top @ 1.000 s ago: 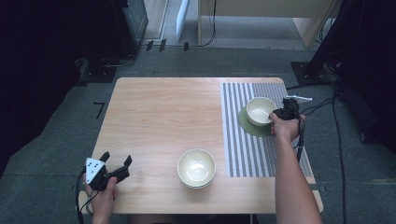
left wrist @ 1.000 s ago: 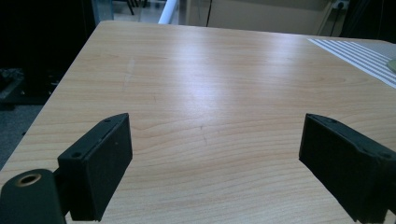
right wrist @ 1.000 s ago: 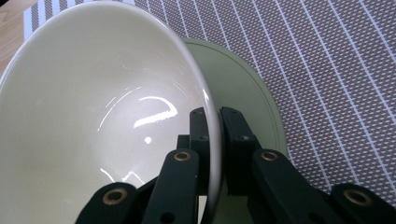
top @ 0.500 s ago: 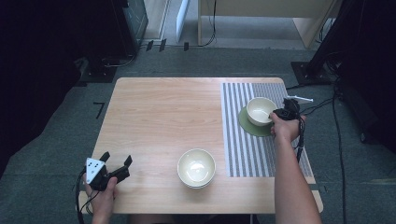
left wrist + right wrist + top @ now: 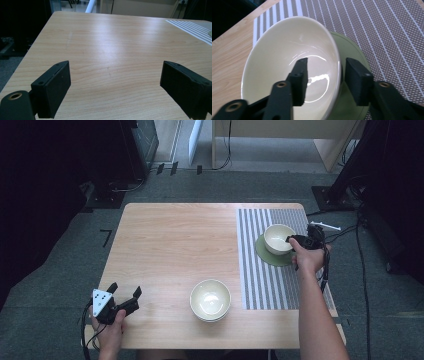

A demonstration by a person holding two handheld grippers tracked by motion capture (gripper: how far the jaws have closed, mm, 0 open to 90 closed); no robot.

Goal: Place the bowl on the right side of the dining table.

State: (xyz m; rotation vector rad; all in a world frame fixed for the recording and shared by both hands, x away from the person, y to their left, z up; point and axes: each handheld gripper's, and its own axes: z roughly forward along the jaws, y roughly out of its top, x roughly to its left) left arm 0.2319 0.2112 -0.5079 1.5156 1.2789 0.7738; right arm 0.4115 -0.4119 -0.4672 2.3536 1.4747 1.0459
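Observation:
A cream bowl (image 5: 278, 238) (image 5: 287, 62) stands on a green saucer (image 5: 267, 256) (image 5: 353, 50) on the striped placemat (image 5: 250, 270). My right gripper (image 5: 295, 240) (image 5: 325, 62) straddles the bowl's right rim, one jaw inside and one outside. Its jaws have just been opening and now stand clear of the rim on both sides. My left gripper (image 5: 123, 291) (image 5: 115, 72) rests open at the table's front left corner, with only bare wood between its jaws.
Cream bowls stacked (image 5: 210, 300) sit near the front edge at the middle of the wooden table (image 5: 175, 245). A small white object (image 5: 325, 225) lies at the placemat's far right edge. Cables trail over the floor to the right.
Both hands and the bowls keep their places in the high view. The right jaws are too small there to show a difference.

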